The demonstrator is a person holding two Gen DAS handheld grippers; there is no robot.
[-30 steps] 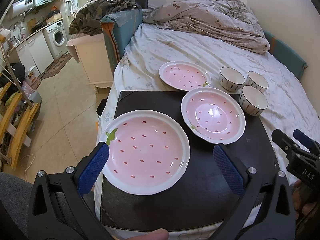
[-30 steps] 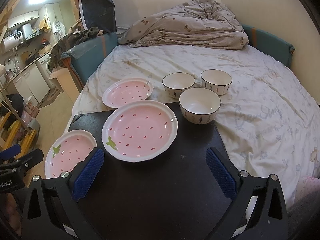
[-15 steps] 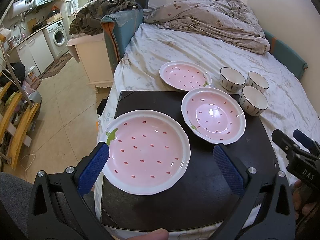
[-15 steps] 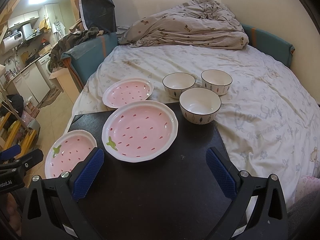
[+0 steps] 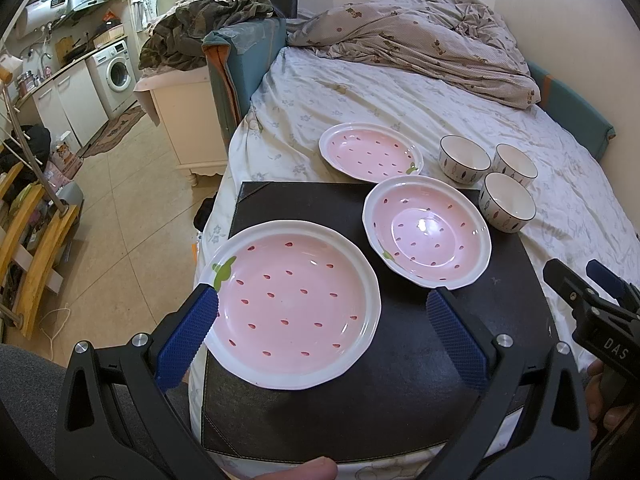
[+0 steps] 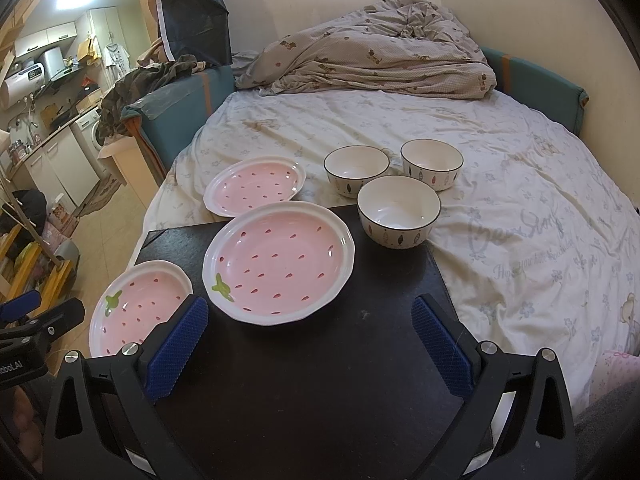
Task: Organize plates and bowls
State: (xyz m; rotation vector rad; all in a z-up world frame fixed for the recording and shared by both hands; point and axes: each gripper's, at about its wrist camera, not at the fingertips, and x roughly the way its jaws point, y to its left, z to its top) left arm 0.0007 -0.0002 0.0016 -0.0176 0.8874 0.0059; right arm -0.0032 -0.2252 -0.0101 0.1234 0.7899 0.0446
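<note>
I am holding the left gripper (image 5: pixel 322 316) with its jaws spread wide and gripping nothing; the near plate (image 5: pixel 294 304) is lying between the blue pads. I am holding the right gripper (image 6: pixel 310 336) equally wide and empty over the bare black board (image 6: pixel 320 380).

Three pink strawberry plates are lying separately: the near plate and the middle plate (image 6: pixel 278 262) on the board, the far plate (image 6: pixel 254 186) on the bedsheet (image 6: pixel 520 200), its edge apparently touching the board. Three white bowls (image 6: pixel 398 210) are clustering just beside the middle plate, one at the board's corner and two on the sheet.

I am judging the plates to be glazed ceramic: rigid, moderately heavy, slippery and breakable. I am planning to grip the raised rim, one pad over and one under, not across the full width. The soft bedding is offering unstable support, so stacking is belonging on the board.
</note>
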